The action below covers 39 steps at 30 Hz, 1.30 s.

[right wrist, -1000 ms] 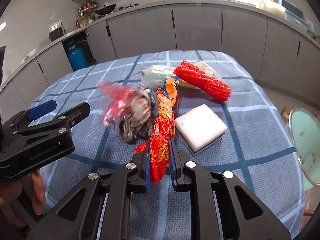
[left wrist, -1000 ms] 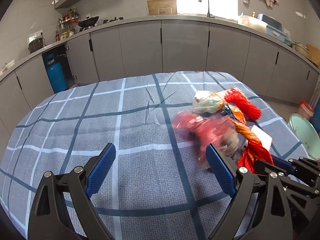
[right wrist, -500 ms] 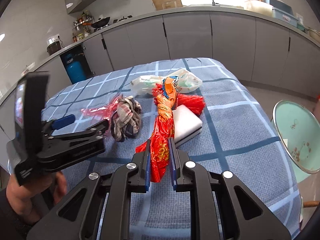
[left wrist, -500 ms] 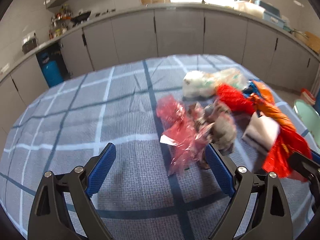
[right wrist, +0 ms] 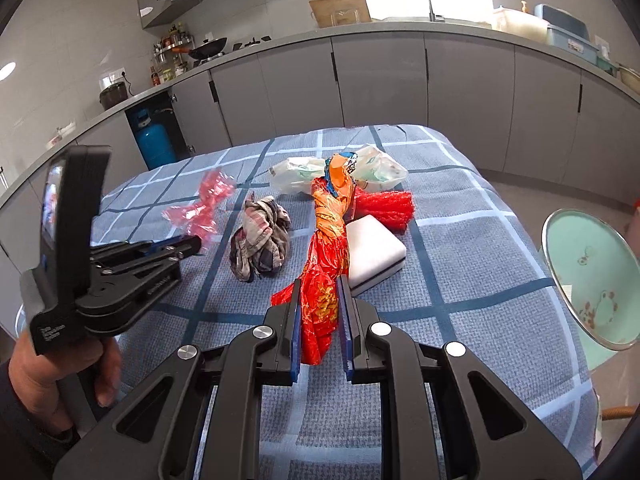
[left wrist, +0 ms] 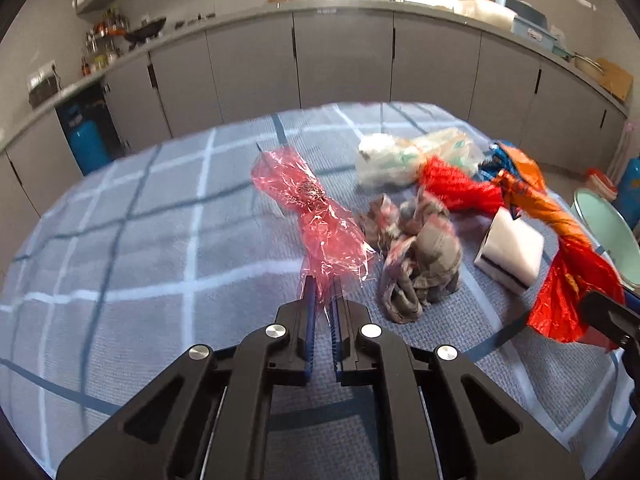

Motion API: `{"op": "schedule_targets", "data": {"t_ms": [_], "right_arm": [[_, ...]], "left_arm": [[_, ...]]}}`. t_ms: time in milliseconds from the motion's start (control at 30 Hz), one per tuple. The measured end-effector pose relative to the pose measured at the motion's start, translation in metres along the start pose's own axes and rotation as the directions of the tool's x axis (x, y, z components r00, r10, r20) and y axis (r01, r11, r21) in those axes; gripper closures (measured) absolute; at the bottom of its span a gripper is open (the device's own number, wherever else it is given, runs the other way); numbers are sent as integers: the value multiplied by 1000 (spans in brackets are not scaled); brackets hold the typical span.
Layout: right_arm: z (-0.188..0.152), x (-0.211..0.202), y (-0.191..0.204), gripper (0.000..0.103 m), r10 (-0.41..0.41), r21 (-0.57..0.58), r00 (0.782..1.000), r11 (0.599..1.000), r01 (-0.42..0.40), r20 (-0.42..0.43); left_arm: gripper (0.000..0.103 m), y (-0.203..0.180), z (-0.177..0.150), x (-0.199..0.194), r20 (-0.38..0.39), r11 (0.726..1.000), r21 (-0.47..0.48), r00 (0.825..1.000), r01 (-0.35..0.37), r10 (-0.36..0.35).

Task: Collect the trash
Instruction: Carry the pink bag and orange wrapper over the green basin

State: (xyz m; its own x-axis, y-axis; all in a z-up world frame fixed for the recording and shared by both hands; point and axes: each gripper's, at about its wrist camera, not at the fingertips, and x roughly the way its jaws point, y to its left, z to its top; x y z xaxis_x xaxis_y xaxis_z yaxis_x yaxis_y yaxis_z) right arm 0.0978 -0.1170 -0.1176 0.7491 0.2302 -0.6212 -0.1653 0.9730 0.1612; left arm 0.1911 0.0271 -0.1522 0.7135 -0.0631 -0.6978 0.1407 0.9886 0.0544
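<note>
My left gripper (left wrist: 323, 286) is shut on the near end of a crinkled pink cellophane wrapper (left wrist: 316, 216), which stretches away over the blue checked tablecloth (left wrist: 160, 248). My right gripper (right wrist: 322, 292) is shut on a twisted red and orange plastic bag (right wrist: 330, 236); the bag also shows at the right of the left wrist view (left wrist: 568, 280). The pink wrapper (right wrist: 204, 210) and left gripper (right wrist: 191, 245) show in the right wrist view. A crumpled grey rag (left wrist: 420, 264), a white sponge block (left wrist: 508, 248), a red mesh net (left wrist: 456, 190) and a clear plastic bag (left wrist: 400, 156) lie between.
A pale green enamel basin (right wrist: 592, 276) stands just off the table's right edge. Grey kitchen cabinets (left wrist: 344, 64) run around the back, with a blue gas cylinder (right wrist: 154, 140) in an open bay at the left. The table's far edge is near the trash pile.
My left gripper was open and has closed on the pink wrapper's near end. The wrapper now stretches out in front of it. My right gripper keeps its hold on the red-orange bag.
</note>
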Motion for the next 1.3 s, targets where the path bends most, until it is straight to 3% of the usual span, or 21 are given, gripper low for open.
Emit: {"op": "schedule_targets", "data": {"t_ms": [167,400,800,1300], "right_arm": [[3,-11,0,86,-10,0,999,1000,10,34],[11,-28,-11,86,-39,19,996,999,37,82],[13,-45,-62,86,-114,126,987,987,100,111],[6,-63,-109,86,-175,218,976,965,144,130]], "left_arm": [[96,1,11,-38,80,1000,15,997,-13,11],[96,-17,27,-74,153,998,54,988,22,-30],[96,-94,32,-86,169,971,205,973,121,-157],[96,-146,44,-81,163,947,265,960,182,-230]]}}
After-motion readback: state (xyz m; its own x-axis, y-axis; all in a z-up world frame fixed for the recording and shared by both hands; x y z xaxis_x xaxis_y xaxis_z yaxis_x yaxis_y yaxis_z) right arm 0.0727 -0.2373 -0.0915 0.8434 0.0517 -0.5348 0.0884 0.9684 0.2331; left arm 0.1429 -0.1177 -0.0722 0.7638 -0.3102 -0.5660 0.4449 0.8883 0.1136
